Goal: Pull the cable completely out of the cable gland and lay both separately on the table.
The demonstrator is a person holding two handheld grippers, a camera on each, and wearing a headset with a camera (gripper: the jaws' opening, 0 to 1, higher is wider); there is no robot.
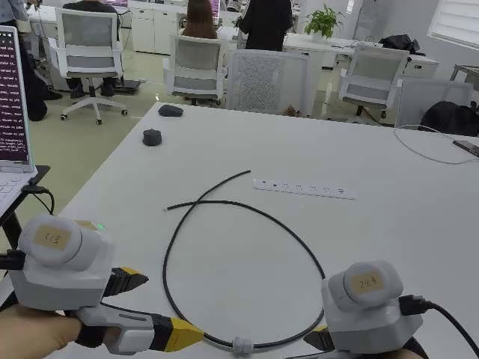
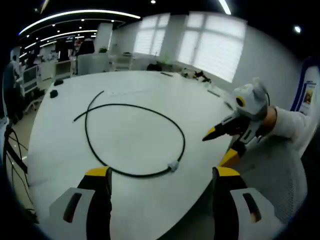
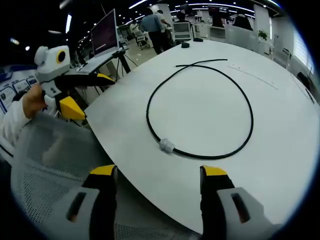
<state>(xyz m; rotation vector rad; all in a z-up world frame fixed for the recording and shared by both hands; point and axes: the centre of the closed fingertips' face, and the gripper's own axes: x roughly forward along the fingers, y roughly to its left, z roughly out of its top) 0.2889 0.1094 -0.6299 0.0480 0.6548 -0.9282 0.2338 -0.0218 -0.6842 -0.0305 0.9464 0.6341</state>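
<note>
Both my grippers are released, jaws spread wide, nothing in them. L gripper hovers at the near-left edge of the white table, and R gripper at the near-right edge.

The black cable lies flat on the table in one big loop. It's threaded through the cable gland, a small whitish fitting at the nearest point of the loop, close to the table's near edge and approx. btw. my two grippers. The gland's long axis follows the cable there, i.e. roughly left-right across me in the head view.

The cable's two tails cross at the far-left side of the loop. One tail points away and to the right, toward a white power strip; the other points left. The power strip lies just beyond the loop, apart from it.

Farther off on the table's far-left part are a small round dark object and a dark mouse, both well apart from the cable. A laptop w/ a lit screen stands off the table to my left. Office chairs are behind the table.

Btw. my jaws and the gland there's just table top. In the R gripper view, grey mesh sits below the table's edge.
</note>
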